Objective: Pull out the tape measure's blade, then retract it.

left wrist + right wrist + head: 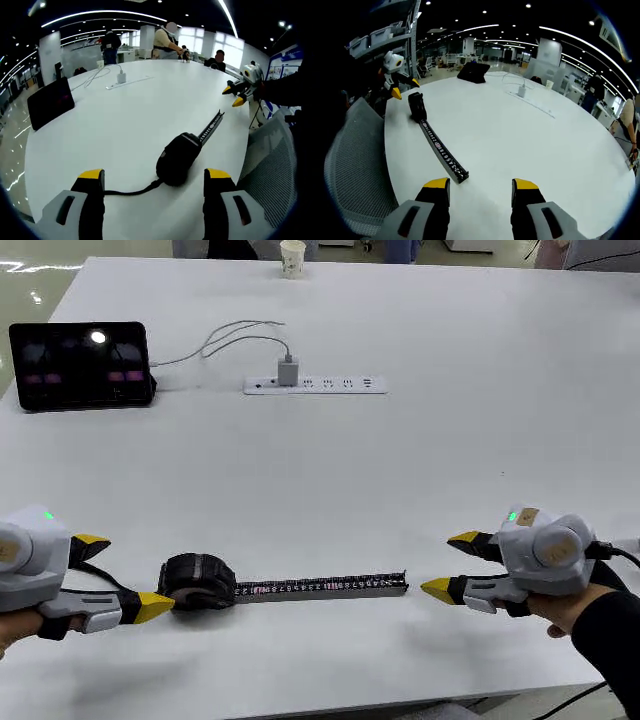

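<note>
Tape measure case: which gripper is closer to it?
Left. The left gripper sits right beside the case, jaws open; the right gripper is beyond the pulled-out blade, past its far tip.

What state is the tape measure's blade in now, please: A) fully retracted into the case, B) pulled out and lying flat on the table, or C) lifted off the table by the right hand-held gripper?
B: the blade lies extended from the case on the table, and the open right hand-held gripper sits apart from its tip.

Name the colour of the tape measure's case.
The case is black, seen best in the left gripper view.
</note>
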Demonstrator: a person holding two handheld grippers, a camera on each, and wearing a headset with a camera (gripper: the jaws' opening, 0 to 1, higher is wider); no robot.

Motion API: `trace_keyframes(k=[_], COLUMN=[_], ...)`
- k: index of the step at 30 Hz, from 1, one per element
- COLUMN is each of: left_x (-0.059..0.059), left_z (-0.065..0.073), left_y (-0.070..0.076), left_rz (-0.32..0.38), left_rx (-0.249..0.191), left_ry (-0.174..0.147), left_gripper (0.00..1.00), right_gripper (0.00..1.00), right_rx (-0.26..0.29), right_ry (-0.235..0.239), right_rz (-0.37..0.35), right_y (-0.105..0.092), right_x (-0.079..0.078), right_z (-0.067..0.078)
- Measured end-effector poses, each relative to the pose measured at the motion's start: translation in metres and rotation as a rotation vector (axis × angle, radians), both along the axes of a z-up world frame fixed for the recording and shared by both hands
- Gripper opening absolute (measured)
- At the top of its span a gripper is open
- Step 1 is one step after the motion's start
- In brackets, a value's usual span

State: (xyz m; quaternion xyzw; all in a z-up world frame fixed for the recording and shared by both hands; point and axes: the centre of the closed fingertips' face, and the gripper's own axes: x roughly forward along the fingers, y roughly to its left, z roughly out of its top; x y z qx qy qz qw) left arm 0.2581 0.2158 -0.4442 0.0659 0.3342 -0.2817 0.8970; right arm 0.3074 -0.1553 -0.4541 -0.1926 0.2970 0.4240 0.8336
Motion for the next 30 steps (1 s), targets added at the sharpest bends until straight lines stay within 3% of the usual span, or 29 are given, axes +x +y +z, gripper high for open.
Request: trace_keyframes(k=[4,9,17,19,24,30], left_x=[-0.004,-0.012,-0.022,-0.022,-0.023,-0.027], left_z=[0.004,0.005,0.000,-0.002,-0.002,-0.002], left_y=[0.009,0.007,0.012,0.016,0.024,0.022], left_rz=[0.039,0.050,0.073,0.088,0.108,0.098], left_rx=[-0.002,-0.038,-0.022,-0.001,0.030,0.023], left_ry=[-0.032,-0.036,-0.035,-0.041,-0.063,-0.066], left_gripper=[0.79,0.85,0.94,0.99,0.99,0.99], right_gripper=[0.50,0.57,0.66,0.68,0.78,0.95], right_rx=[0.039,0.049,0.037,0.032,0.036,0.028], right_ry=[-0.007,0.001,0.033,0.036,0.012,0.005], right_rz=[-0.042,-0.064,-0.075,-0.075,-0.076,-0.067], right_y=[-0.007,-0.016,-0.027,-0.030,-0.036,-0.042], right_x=[-0.003,-0.015,-0.035,-0.037,-0.037,-0.038], right_z=[0.007,0.004,-0.009,-0.009,-0.006,-0.011])
